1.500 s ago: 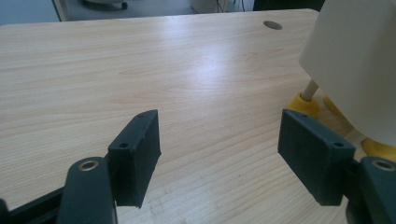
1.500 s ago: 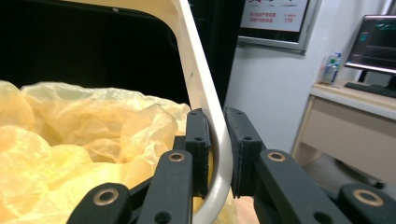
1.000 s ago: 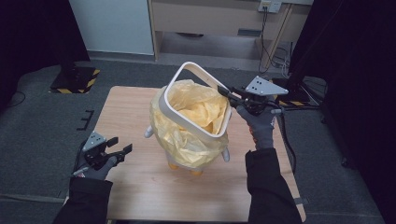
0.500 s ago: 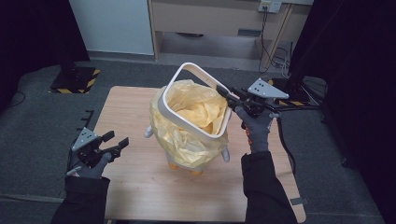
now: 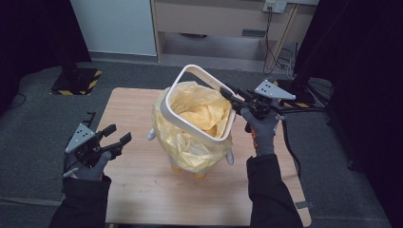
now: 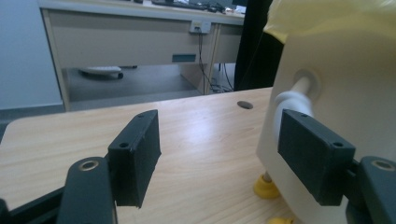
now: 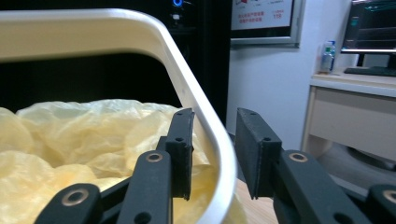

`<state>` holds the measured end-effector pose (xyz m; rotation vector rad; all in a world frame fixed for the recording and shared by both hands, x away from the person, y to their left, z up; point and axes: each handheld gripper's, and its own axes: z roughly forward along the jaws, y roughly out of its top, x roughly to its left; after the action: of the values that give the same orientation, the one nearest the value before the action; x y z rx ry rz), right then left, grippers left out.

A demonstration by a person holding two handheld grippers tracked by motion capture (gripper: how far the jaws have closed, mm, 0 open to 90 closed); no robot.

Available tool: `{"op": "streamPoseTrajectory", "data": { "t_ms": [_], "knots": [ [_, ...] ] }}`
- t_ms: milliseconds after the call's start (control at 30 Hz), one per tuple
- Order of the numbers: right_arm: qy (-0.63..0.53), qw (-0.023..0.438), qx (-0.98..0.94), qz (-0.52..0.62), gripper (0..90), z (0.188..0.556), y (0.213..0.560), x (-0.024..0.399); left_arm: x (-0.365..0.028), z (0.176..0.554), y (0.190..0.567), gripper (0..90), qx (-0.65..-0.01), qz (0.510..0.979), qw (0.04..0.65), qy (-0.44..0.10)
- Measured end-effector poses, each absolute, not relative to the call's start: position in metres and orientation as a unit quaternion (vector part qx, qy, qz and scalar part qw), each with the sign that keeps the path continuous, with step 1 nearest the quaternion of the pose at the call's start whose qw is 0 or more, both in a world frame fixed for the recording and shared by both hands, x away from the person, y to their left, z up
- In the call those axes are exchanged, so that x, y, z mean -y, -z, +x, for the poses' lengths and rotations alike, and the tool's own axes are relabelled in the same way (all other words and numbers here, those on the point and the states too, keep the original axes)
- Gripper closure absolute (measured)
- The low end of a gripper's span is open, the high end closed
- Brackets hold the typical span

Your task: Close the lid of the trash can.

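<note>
A small white bin (image 5: 228,154) lined with a yellow bag (image 5: 202,111) stands mid-table on yellow feet (image 6: 266,186). A white ring frame (image 5: 199,72) lies tilted over the bag, its far side raised. My right gripper (image 5: 227,92) sits at the ring's right edge. Its jaws have just been opening and now straddle the ring (image 7: 205,121) with a gap on each side, bag (image 7: 70,135) behind. My left gripper (image 5: 119,134) hovers open over the table's left part. Nothing lies between the left gripper's (image 6: 215,140) jaws, and the bin's side (image 6: 345,84) is close on its right.
The wooden table (image 5: 138,190) has bare room left of and in front of the bin. A desk (image 5: 209,19) stands behind it, with cables on the floor at the back right. A small hole (image 6: 244,104) marks the tabletop beside the bin.
My left gripper has lifted off the table and drifted a little left. The right hand has stayed at the ring. Bin and ring have not shifted.
</note>
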<state>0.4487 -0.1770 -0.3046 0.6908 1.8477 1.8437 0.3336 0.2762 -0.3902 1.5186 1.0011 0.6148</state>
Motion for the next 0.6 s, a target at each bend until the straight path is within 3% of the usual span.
{"op": "streamPoseTrajectory", "data": {
  "t_ms": [300, 600],
  "knots": [
    [-0.656, 0.230, -0.674, 0.249, 75.5, 0.447, 0.299, 0.175, -0.269, 0.332, 0.366, 29.1, -0.406, 0.634, 0.599, -0.274],
    [-0.650, 0.239, -0.678, 0.247, 77.0, 0.447, 0.298, 0.173, -0.261, 0.333, 0.340, 28.6, -0.380, 0.618, 0.621, -0.296]
  ]
}}
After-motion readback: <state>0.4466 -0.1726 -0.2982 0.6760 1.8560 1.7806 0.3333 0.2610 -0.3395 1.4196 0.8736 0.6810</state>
